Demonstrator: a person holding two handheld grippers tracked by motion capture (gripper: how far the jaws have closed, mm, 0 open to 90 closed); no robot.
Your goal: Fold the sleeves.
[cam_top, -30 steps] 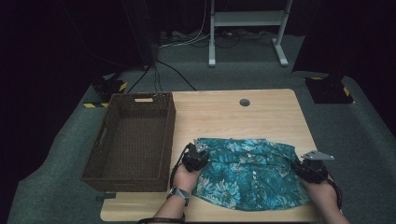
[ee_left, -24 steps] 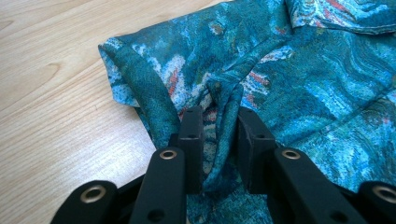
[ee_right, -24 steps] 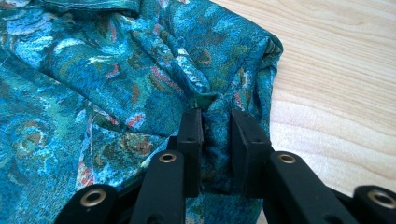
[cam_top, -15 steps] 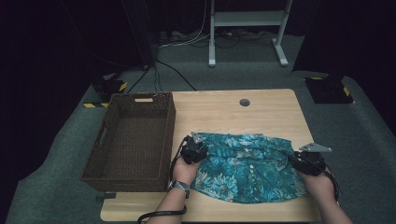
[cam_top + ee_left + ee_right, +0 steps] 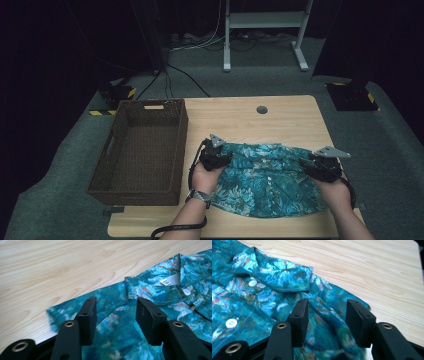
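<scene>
Shirt [image 5: 265,180], teal leaf-print, collared, white buttons and a neck label: lies folded flat on the near half of the bench [image 5: 280,120], collar toward the far edge, just right of the empty wicker basket [image 5: 142,150]. Light, thin woven cloth by the look of it; limp, no stiffness of its own, likely to sag and unfold if lifted from one point. Not fragile; may slide easily on the smooth wood. Best holds, in my judgement: the two folded shoulder edges beside the collar, pinched through all layers together. Left tool [image 5: 115,312] and right tool [image 5: 325,312]: jaws have just been opening, now spread above the cloth at either shoulder, pinching nothing.
</scene>
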